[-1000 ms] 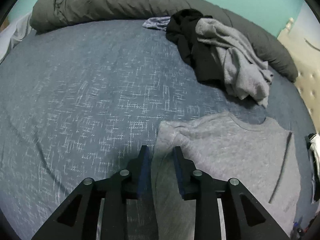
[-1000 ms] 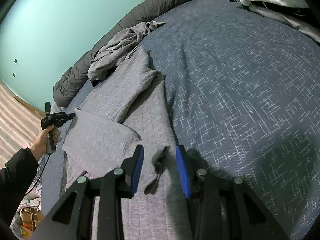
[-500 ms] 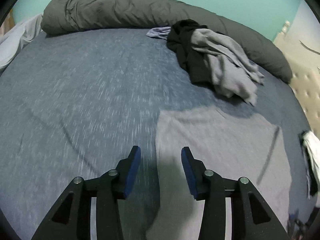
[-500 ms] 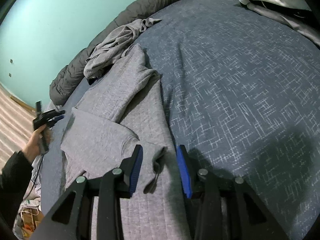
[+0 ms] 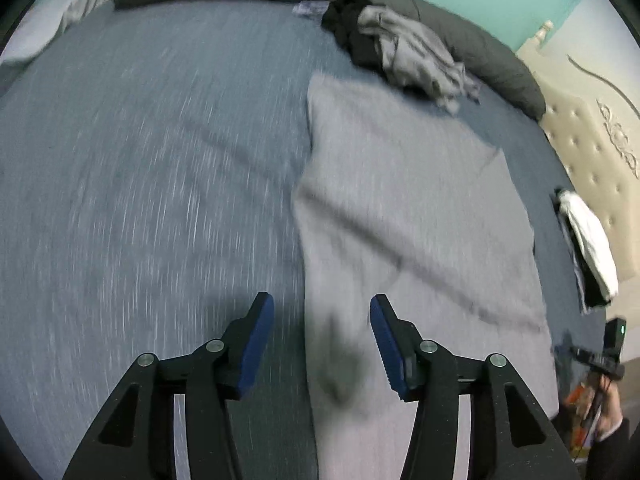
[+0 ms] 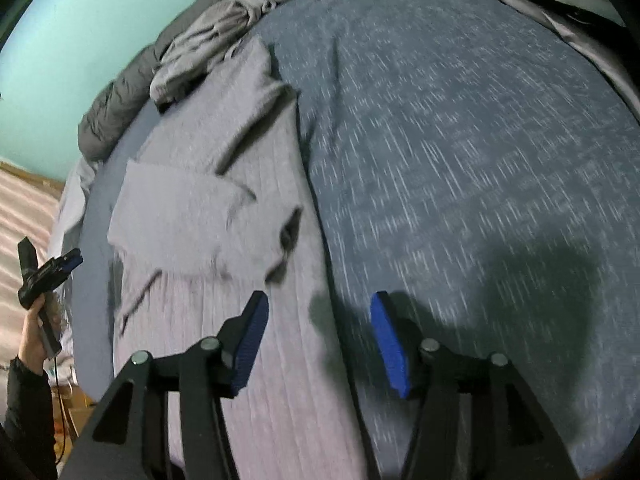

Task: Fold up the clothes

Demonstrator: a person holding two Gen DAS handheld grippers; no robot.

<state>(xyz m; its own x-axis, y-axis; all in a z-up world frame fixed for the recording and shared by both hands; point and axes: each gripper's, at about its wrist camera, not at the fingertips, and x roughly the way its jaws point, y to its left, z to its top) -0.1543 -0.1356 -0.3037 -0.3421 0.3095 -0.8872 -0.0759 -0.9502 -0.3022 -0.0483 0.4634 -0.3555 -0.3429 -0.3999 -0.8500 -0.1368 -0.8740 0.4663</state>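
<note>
One garment, the grey sweatshirt [image 5: 400,208], lies spread on our blue bed [image 5: 140,160] at centre right of the left view, with one fold laid across it; we judge further folds remain, and the heap of clothes [image 5: 400,52] at upper centre looks untouched. Its long axis runs from lower centre toward that heap. Our left gripper [image 5: 322,344] and right gripper [image 6: 318,344] are opening, pads clear of the cloth beneath.
</note>
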